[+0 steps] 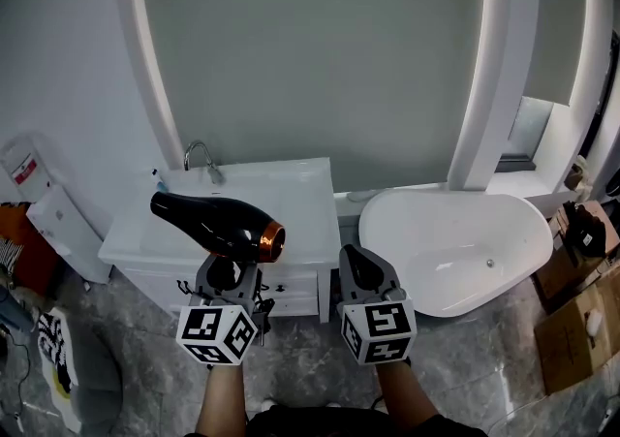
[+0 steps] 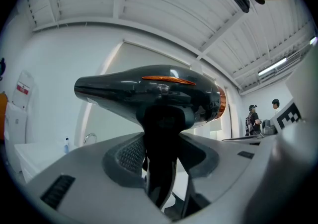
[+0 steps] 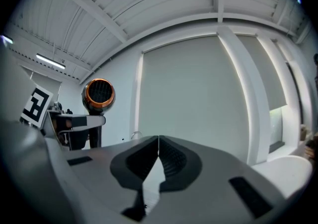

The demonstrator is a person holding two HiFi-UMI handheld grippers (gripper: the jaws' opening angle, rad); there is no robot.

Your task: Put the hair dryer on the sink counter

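Note:
A black hair dryer [image 1: 215, 224] with a copper ring at its back end hangs over the front of the white sink counter [image 1: 291, 202], nozzle pointing left. My left gripper [image 1: 229, 275] is shut on its handle, which stands upright between the jaws in the left gripper view; the hair dryer [image 2: 154, 94] fills that view. My right gripper [image 1: 360, 273] is beside it to the right, shut with nothing in it. In the right gripper view the jaws [image 3: 159, 161] meet, and the dryer's copper ring [image 3: 98, 94] shows at the left.
The counter holds a basin with a chrome tap [image 1: 201, 159] at its back left. A white bathtub [image 1: 455, 241] stands to the right. Cardboard boxes [image 1: 576, 314] lie at the far right, white and orange items [image 1: 39, 222] at the far left. Grey tiled floor [image 1: 300, 367] lies below.

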